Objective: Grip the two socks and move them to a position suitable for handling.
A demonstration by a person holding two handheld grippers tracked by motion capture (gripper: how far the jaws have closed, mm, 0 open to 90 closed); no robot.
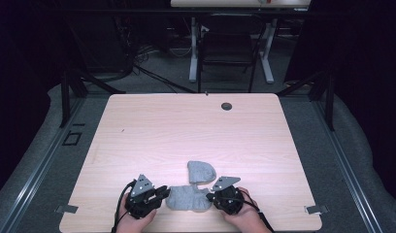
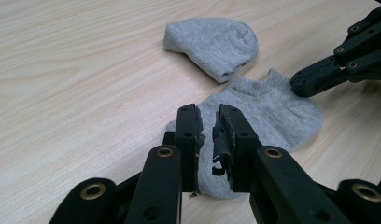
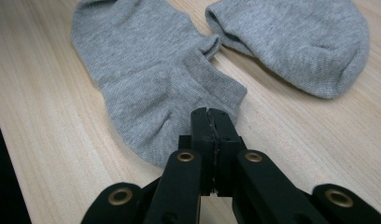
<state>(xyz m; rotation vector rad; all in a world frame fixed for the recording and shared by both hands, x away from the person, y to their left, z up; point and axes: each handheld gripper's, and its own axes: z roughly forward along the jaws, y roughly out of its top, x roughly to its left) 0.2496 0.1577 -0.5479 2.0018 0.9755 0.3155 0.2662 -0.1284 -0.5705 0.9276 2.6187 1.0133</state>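
While the person's two hands are resting at the near edge of the wooden table, the left gripper is hovering over the toe end of a flat grey ankle sock, its jaws standing a little apart with only a narrow gap between the worn pads, which are not pressing on the fabric. Opposite it, the right gripper is sitting with its jaws clenched together at the sock's cuff edge; whether any cloth is pinched between them I cannot tell. This flat sock is lying near the front of the table, between the two grippers. Just beyond it, a second grey sock, folded over, is lying on the tabletop, nearly touching the first sock's cuff.
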